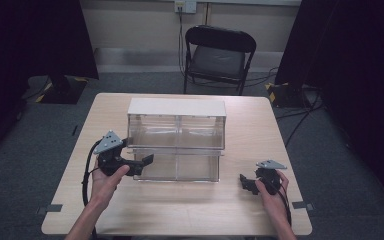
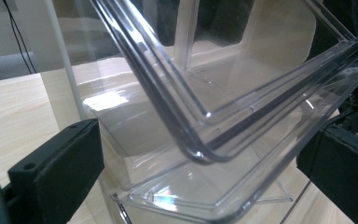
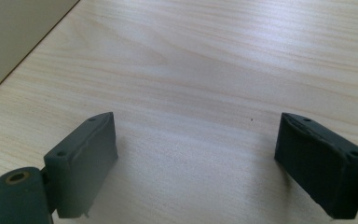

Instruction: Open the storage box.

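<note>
1. Left gripper (image 1: 147, 160), high view: held at the near left corner of the clear drawer unit (image 1: 176, 140), with its jaws pointing right toward the pulled-out lower drawer (image 1: 180, 167).
2. Left gripper (image 2: 200, 172), left gripper view: the jaws stand wide apart, one on each side of the drawer's rounded clear rim (image 2: 200, 149). They hold nothing; whether either pad touches the plastic cannot be told.
3. Right gripper (image 1: 245, 183), high view: it rests low over the table (image 1: 180, 210) at the near right, well apart from the drawer unit.
4. Right gripper (image 3: 196, 163), right gripper view: the jaws are spread wide and empty over bare wood.
5. Step in hand, as judged: taking hold of the lower drawer at its front left corner to slide it.
6. Doing it well, as judged: centre the rim between the pads before closing, since clear smooth plastic slips easily. Close squarely on the wall, not the curved corner. Move the drawer straight along its runners so that it does not jam. The right gripper could steady the unit or take the drawer's right end.
7. Count: one drawer unit with a white top (image 1: 176, 106); two drawer levels, each seemingly divided in two; two grippers; one table; one folding chair (image 1: 219, 57) at the far side.
</note>
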`<state>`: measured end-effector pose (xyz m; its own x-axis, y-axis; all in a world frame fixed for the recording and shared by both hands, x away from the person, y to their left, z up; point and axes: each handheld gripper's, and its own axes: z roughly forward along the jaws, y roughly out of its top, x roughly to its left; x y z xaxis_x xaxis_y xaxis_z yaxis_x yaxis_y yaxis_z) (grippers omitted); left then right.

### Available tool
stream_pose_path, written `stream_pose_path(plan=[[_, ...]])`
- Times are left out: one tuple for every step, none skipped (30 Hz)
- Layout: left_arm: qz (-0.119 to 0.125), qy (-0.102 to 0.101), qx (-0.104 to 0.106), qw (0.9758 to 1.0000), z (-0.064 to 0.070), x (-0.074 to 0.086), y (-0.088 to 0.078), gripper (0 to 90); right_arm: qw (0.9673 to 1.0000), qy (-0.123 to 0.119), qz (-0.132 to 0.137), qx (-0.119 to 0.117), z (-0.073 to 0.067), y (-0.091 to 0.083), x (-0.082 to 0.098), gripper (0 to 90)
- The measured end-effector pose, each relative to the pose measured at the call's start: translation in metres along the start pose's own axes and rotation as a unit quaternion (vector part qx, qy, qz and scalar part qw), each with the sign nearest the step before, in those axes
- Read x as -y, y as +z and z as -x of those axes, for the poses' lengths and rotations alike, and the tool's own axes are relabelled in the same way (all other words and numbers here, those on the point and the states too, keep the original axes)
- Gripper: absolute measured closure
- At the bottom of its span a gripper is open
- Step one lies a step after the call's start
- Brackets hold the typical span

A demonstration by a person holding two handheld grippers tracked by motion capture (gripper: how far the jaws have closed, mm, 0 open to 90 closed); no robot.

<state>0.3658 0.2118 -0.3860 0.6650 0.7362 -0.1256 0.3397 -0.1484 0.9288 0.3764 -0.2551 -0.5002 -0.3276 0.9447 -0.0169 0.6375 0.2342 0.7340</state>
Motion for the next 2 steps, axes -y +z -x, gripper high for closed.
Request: stream_pose_path(plan=[[-0.002, 0.004, -0.003, 1.0000, -0.0001, 0.0004, -0.0001, 0.5, 1.0000, 0.000, 0.000, 0.000, 0.0000, 0.0000, 0.0000, 12.1], [-0.002, 0.004, -0.003, 1.0000, -0.0001, 0.0004, -0.0001, 0.9, 1.0000, 0.000, 0.000, 0.000, 0.0000, 0.0000, 0.0000, 12.1]])
